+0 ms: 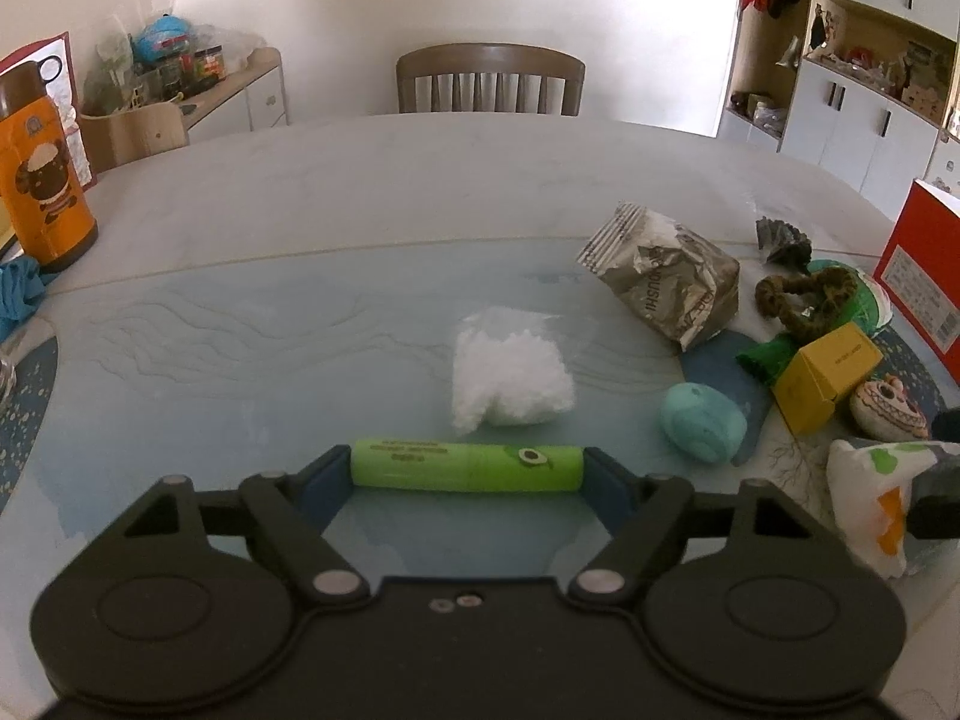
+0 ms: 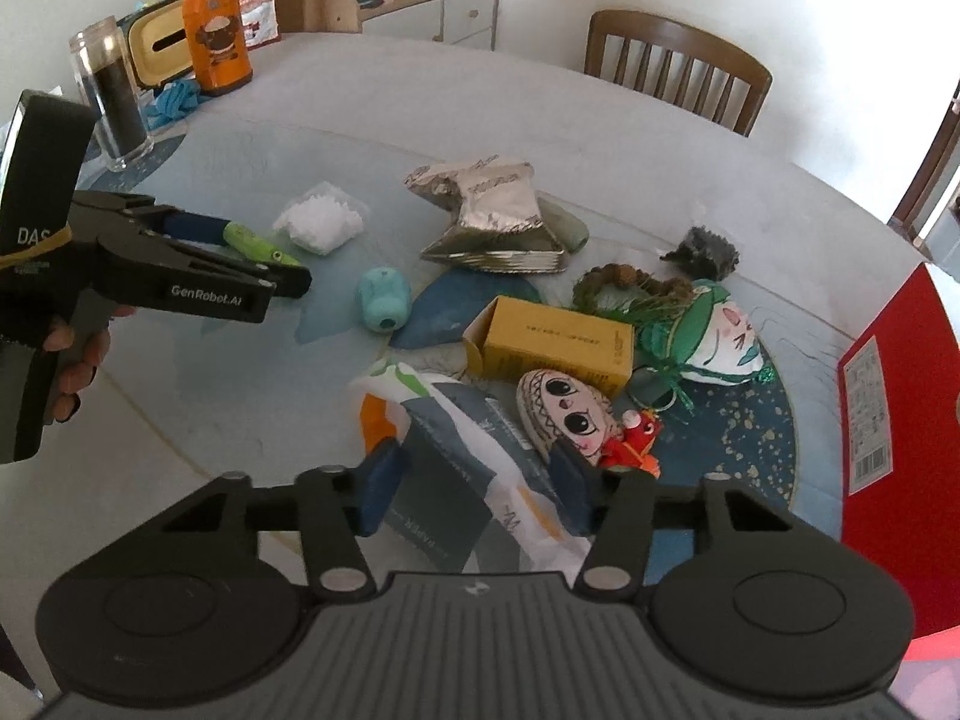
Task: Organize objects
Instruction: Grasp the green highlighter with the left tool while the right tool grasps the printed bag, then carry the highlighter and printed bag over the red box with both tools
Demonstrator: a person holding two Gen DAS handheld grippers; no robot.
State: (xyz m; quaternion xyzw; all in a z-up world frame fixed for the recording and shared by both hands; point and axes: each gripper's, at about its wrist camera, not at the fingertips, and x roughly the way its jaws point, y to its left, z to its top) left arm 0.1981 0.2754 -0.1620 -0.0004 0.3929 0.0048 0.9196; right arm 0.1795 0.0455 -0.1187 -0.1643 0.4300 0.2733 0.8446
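Left gripper point(image 1: 467, 468) clamps a green tube point(image 1: 467, 467) lengthwise above the worktop point(image 1: 360, 192); right gripper point(image 2: 474, 495) grips a white-and-grey pouch point(image 2: 456, 456). Ahead and rightward, clutter lies unsorted, so organizing seems barely begun.

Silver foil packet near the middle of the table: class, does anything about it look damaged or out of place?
Yes. The silver foil packet is crumpled and torn open, lying slumped on its side rather than sealed and flat. It rests apart from the white fluffy wad, and partly covers a grey-green object behind it.
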